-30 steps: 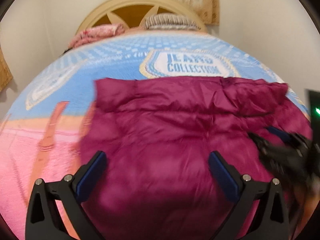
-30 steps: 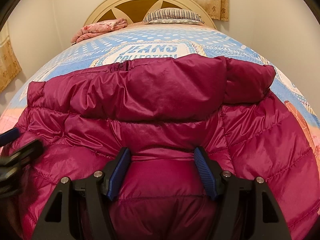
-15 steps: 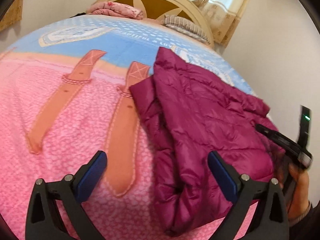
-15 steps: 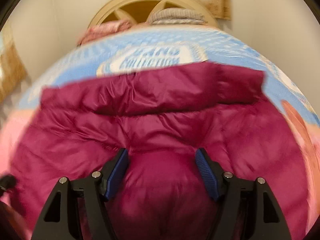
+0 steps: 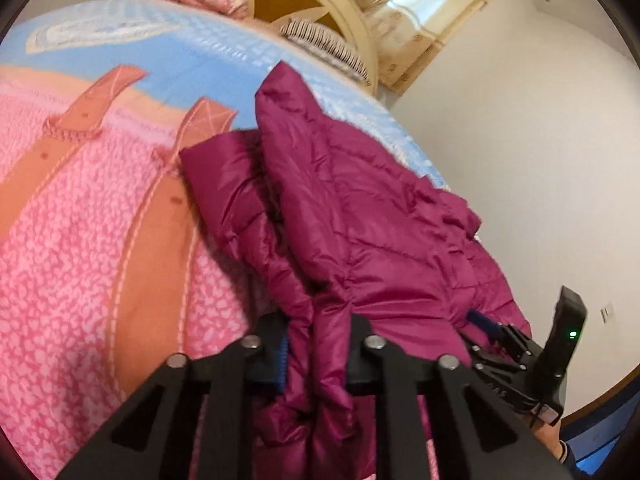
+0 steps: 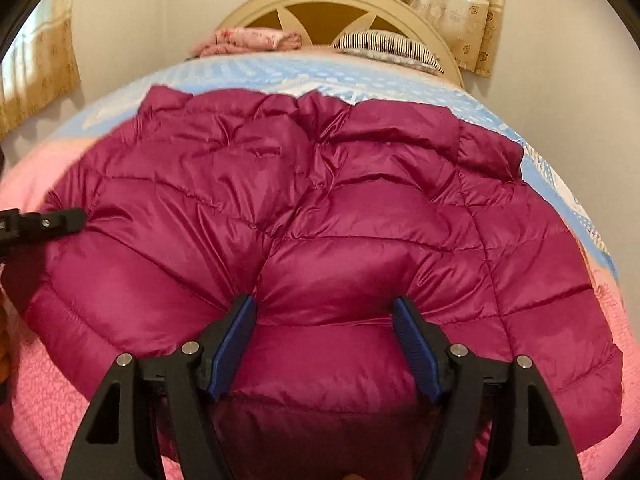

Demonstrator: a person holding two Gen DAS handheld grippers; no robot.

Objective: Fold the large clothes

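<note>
A magenta quilted puffer jacket point(image 6: 320, 216) lies on the bed. In the left wrist view the jacket point(image 5: 360, 220) runs away from me, and my left gripper point(image 5: 316, 352) is shut on a bunched fold of its near edge. My right gripper point(image 6: 324, 344) has its jaws partly open with a thick padded fold of the jacket between the blue pads; they press into the fabric. The right gripper also shows in the left wrist view point(image 5: 504, 344) at the jacket's right side. The left gripper's tip shows in the right wrist view point(image 6: 44, 222) at the jacket's left edge.
The bed has a pink, orange and blue bedspread point(image 5: 80, 240). At its far end stand a cream headboard point(image 6: 340, 4), a striped pillow point(image 6: 388, 46) and a folded pink blanket point(image 6: 248, 38). White wall point(image 5: 540, 120) lies right of the bed; curtains point(image 6: 460, 0) hang behind.
My left gripper swung left to the jacket's side edge, then closed on a fold of it. The right gripper stayed around its fold; the jacket has shifted and rumpled.
</note>
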